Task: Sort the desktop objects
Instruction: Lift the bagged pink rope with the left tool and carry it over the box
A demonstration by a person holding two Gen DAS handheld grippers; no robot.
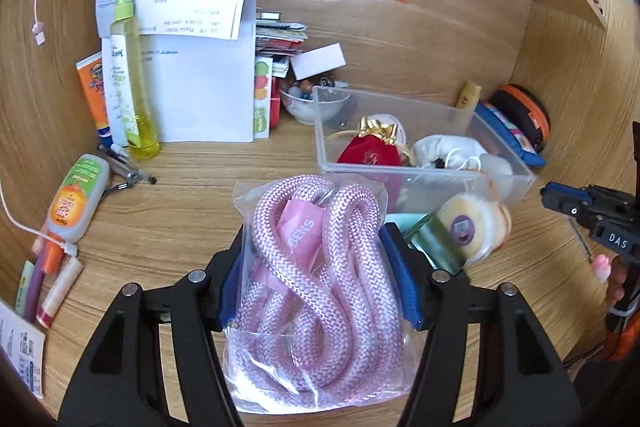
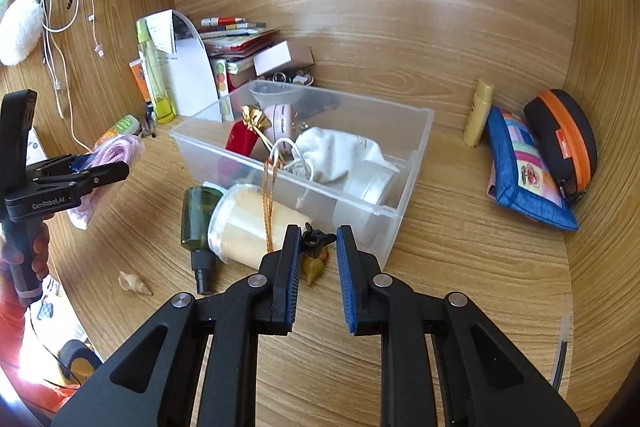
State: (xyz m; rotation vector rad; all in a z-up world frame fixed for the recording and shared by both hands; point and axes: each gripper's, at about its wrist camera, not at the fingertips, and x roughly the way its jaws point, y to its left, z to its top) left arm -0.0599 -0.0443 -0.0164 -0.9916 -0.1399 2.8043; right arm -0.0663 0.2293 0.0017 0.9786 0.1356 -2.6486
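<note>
Left gripper [image 1: 316,239] clamped on the bagged pink rope [image 1: 312,307], clear of the desk [image 1: 180,219].
Its blue pads [image 1: 394,279] squeeze the bag across its middle at about half opening, probably so the slack coils cannot slump out either side. The clear plastic bin [image 1: 424,173], already holding pouches, sits just ahead and to its right, the likely destination. The right gripper [image 2: 318,239] waits off to the right, jaws drawn nearly together; nothing seems pinched between them.
</note>
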